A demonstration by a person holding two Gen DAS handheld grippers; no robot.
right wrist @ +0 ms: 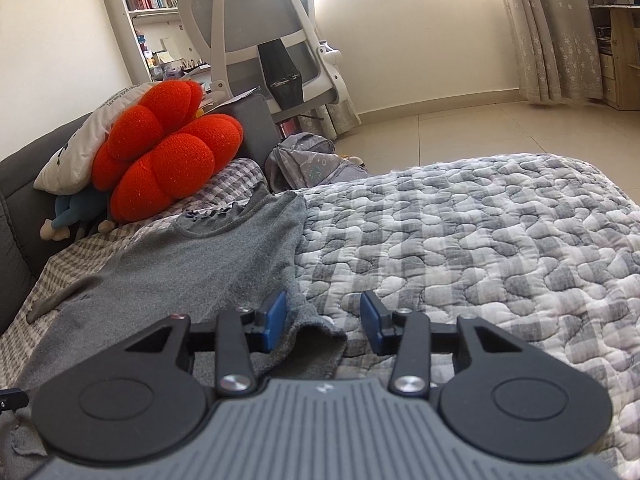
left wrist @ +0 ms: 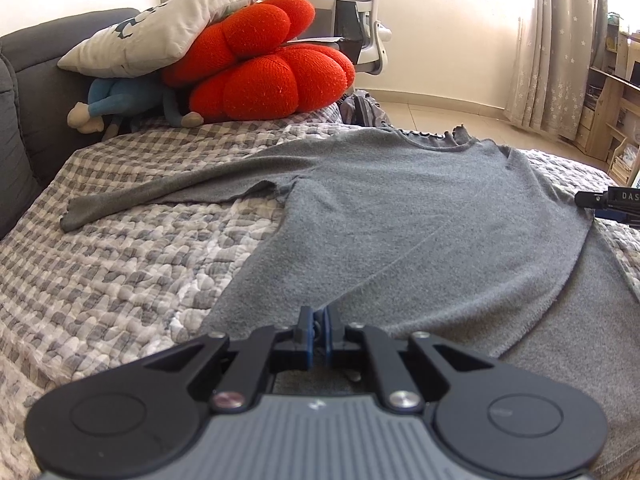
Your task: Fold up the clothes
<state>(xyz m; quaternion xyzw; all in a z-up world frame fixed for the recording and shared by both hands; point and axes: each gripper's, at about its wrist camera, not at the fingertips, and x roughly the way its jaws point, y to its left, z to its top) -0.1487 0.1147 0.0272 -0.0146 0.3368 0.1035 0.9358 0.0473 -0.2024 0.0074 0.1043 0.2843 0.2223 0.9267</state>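
Quilted bed [right wrist: 460, 240] bears grey sweater [left wrist: 400, 216], neckline away; left gripper [left wrist: 319, 316] pinches hem, right gripper [right wrist: 324, 316] apart.

sweater [left wrist: 400, 216]: grey fuzzy matt knit | quilt [right wrist: 480, 240]: puckered checked cloth, matt | cushion [left wrist: 264, 68], 11 o'clock: red coarse knit | left gripper [left wrist: 319, 322]: matt black plastic, blue pads, shiny metal screws | floor [right wrist: 460, 128]: smooth glossy tile

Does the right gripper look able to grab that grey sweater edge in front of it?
Probably yes: the sweater's edge lies between the open blue pads of the right gripper, with only quilt around it.
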